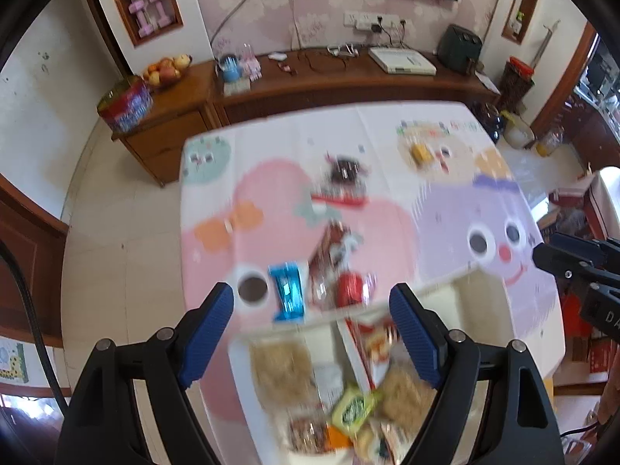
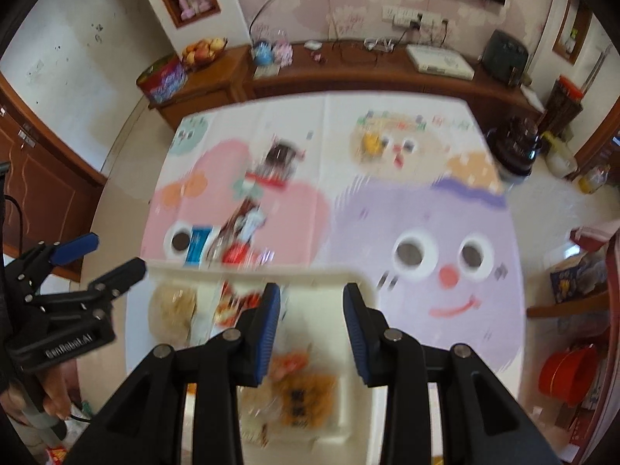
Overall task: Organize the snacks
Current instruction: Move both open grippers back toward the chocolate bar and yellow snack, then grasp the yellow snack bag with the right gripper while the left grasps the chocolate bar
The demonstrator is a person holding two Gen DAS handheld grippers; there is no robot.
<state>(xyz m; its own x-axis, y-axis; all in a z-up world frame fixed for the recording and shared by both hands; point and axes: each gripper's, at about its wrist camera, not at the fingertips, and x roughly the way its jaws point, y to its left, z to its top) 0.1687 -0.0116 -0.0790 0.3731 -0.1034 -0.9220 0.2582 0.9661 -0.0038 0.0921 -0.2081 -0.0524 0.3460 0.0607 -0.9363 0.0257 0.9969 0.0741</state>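
A white divided tray (image 1: 445, 281) sits at the near edge of the table and holds several wrapped snacks, among them pale cakes (image 1: 281, 368) and a green-yellow packet (image 1: 352, 407). My left gripper (image 1: 312, 302) hovers open above the tray's far rim with nothing between its fingers. Just beyond the rim lie a blue packet (image 1: 287, 290), a brown packet (image 1: 329, 255) and a red one (image 1: 348, 290). Over the tray (image 2: 348, 275), my right gripper (image 2: 311, 298) stands open and empty above an orange packet (image 2: 306, 391). Both views are blurred.
Farther out on the cartoon-print tablecloth (image 1: 465, 209) lie a dark snack (image 1: 343, 170) and a yellow one (image 1: 420, 153). A wooden sideboard (image 1: 310, 85) with fruit, a tin and appliances runs along the far wall. A hand holds the left gripper (image 2: 116, 254) at the table's left edge.
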